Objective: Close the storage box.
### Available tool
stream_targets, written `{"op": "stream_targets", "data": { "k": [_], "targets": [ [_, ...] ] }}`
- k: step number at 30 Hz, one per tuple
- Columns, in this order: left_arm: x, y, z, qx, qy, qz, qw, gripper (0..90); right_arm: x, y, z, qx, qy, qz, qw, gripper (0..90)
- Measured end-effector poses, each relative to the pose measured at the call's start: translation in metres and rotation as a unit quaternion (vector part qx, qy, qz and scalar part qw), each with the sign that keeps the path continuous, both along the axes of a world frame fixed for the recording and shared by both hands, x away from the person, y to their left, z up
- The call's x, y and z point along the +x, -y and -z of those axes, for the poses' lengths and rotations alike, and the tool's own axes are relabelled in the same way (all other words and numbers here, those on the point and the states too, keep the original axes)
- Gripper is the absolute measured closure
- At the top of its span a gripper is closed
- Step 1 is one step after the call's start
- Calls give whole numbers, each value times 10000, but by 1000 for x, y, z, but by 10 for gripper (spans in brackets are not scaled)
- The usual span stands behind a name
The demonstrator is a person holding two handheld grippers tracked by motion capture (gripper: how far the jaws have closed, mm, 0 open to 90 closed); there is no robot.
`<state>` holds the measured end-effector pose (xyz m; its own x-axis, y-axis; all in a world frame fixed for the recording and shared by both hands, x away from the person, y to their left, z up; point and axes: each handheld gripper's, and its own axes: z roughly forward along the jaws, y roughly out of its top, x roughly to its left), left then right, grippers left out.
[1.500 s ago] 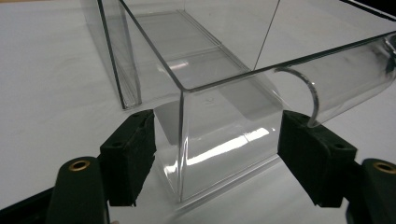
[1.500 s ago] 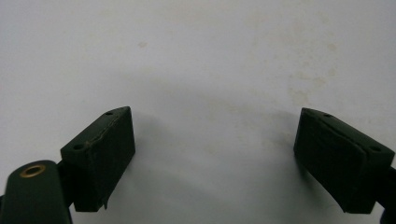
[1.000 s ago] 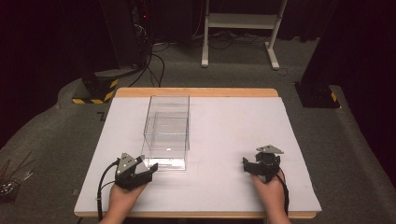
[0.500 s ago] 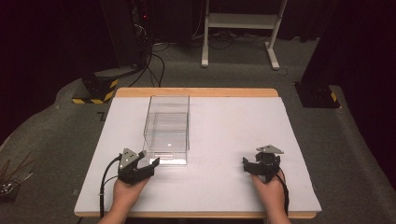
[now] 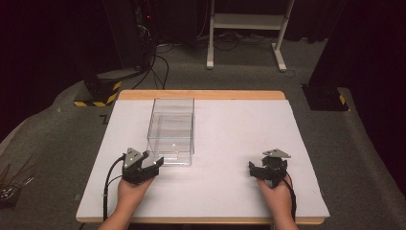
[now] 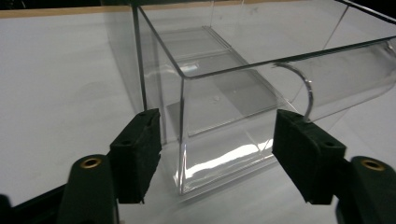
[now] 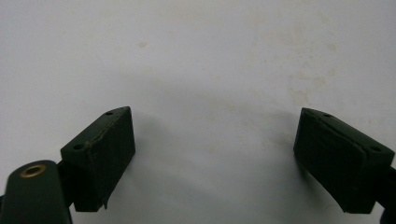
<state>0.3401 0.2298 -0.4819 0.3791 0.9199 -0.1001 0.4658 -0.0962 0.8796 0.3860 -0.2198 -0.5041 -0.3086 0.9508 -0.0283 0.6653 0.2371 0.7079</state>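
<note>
The clear plastic box [image 5: 171,136] sits on the white table [image 5: 230,134], left of the middle, and your left claw [image 5: 149,168] is right at its near left corner. That claw's jaws are opening, the box corner [image 6: 187,135] standing between them, pads not touching it. Your right claw [image 5: 258,168] is well apart on bare table, jaws spread wide around nothing.

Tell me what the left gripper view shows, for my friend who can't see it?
A clear plastic box stands on a white table, its near corner pointing between the left gripper and its two black jaws. The jaws are opening and the pads do not touch the box.
</note>
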Motion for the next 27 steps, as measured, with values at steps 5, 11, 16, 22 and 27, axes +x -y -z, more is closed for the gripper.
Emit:
{"op": "stream_targets", "data": {
  "k": [5,11,16,22,27],
  "targets": [
    [5,0,2,-49,-56,-106,9999,208,0,0,0,-1,2,0,10000,126],
    [9,1,3,-68,-87,-129,9999,184,0,0,0,-2,1,0,10000,126],
    [12,2,3,-64,-92,-168,9998,154,0,0,0,-3,2,0,10000,126],
    [18,2,4,-87,-87,-217,9997,143,0,0,0,-3,2,-1,10000,126],
    [23,4,4,-51,-53,-254,9996,139,0,0,0,-4,2,-1,10000,126]
  ]
}}
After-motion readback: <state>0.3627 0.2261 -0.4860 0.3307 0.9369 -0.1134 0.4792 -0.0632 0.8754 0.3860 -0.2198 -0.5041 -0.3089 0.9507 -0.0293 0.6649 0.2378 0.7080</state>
